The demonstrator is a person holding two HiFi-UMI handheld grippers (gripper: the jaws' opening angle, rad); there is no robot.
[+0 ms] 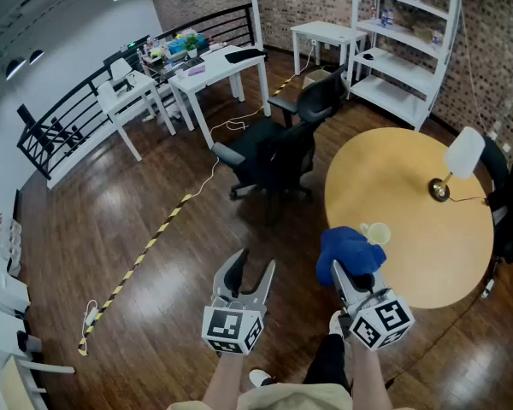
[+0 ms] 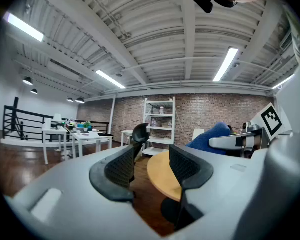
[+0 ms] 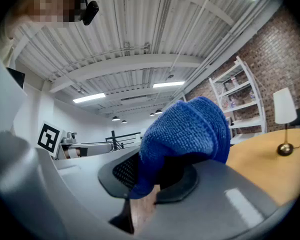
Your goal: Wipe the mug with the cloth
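A pale yellow mug (image 1: pixel 376 233) stands near the front-left edge of the round wooden table (image 1: pixel 410 195). My right gripper (image 1: pixel 352 273) is shut on a blue cloth (image 1: pixel 349 251), which bunches over the jaws just short of the mug. In the right gripper view the blue cloth (image 3: pixel 186 133) fills the middle and hides the tips of the right gripper (image 3: pixel 160 176); the mug is out of sight there. My left gripper (image 1: pixel 256 260) hovers over the wooden floor to the left of the table, open, with nothing between its fingers. The left gripper (image 2: pixel 152 156) looks towards the table's edge.
A table lamp (image 1: pixel 456 165) with a white shade stands on the far right of the table. Black office chairs (image 1: pixel 274 156) crowd the table's left side. White desks (image 1: pixel 214 71) and a white shelf unit (image 1: pixel 410 32) stand further back. A yellow-black cable (image 1: pixel 145 250) runs over the floor.
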